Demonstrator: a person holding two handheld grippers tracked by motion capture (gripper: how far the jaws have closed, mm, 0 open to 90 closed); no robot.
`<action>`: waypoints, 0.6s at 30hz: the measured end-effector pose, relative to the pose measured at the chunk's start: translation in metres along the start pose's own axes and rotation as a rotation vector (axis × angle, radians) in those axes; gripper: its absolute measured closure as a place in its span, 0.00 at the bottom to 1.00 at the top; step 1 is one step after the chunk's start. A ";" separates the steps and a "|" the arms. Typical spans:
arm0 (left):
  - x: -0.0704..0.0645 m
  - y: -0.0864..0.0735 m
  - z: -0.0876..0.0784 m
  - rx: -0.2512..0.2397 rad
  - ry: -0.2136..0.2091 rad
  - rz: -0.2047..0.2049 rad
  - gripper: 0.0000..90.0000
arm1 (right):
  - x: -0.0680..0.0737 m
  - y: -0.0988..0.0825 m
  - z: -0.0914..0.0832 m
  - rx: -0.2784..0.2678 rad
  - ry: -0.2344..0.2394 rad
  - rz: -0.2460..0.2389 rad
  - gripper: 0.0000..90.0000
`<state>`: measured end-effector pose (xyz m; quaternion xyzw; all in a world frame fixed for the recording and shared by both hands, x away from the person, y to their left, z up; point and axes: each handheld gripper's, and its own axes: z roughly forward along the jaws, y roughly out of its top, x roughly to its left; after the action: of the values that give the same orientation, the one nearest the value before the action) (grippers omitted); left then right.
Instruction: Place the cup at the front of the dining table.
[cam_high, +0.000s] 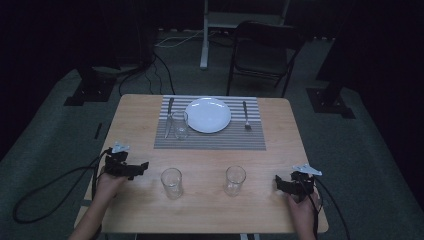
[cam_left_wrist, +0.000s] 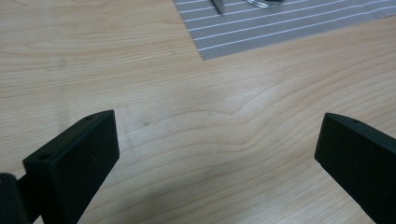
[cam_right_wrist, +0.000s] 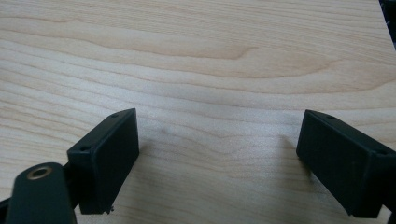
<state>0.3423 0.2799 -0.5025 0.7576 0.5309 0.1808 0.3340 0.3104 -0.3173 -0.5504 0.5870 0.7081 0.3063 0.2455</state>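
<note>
A striped grey placemat (cam_high: 210, 137) lies at the table's far middle with a white plate (cam_high: 208, 114), a knife (cam_high: 169, 111) and a clear glass (cam_high: 180, 125) at its left, and a fork (cam_high: 246, 116) at its right. Two more clear glasses stand nearer me, one (cam_high: 171, 183) left of centre and one (cam_high: 235, 180) right of centre. My left gripper (cam_high: 134, 169) rests at the table's left, open and empty (cam_left_wrist: 217, 144). At the table's right edge my right gripper (cam_high: 284, 183) is open over bare wood (cam_right_wrist: 219, 142).
The wooden table (cam_high: 210, 210) stands on a grey floor. A dark folding chair (cam_high: 262, 55) and a white stand leg (cam_high: 204, 35) are beyond its far edge. Black cables (cam_high: 45, 190) trail off the left side. The placemat corner (cam_left_wrist: 243, 32) lies ahead of the left gripper.
</note>
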 end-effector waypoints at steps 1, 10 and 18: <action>0.000 -0.002 -0.001 -0.004 -0.003 -0.009 0.00 | 0.000 0.000 0.000 0.000 0.000 0.001 0.14; 0.008 -0.018 -0.007 -0.015 0.018 -0.026 0.00 | 0.000 0.000 0.000 0.000 0.000 0.001 0.14; 0.013 -0.034 -0.017 -0.034 0.077 -0.049 0.00 | 0.000 0.000 0.000 0.000 0.000 0.002 0.14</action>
<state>0.3133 0.3048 -0.5148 0.7310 0.5587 0.2106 0.3305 0.3104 -0.3171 -0.5504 0.5876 0.7075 0.3068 0.2452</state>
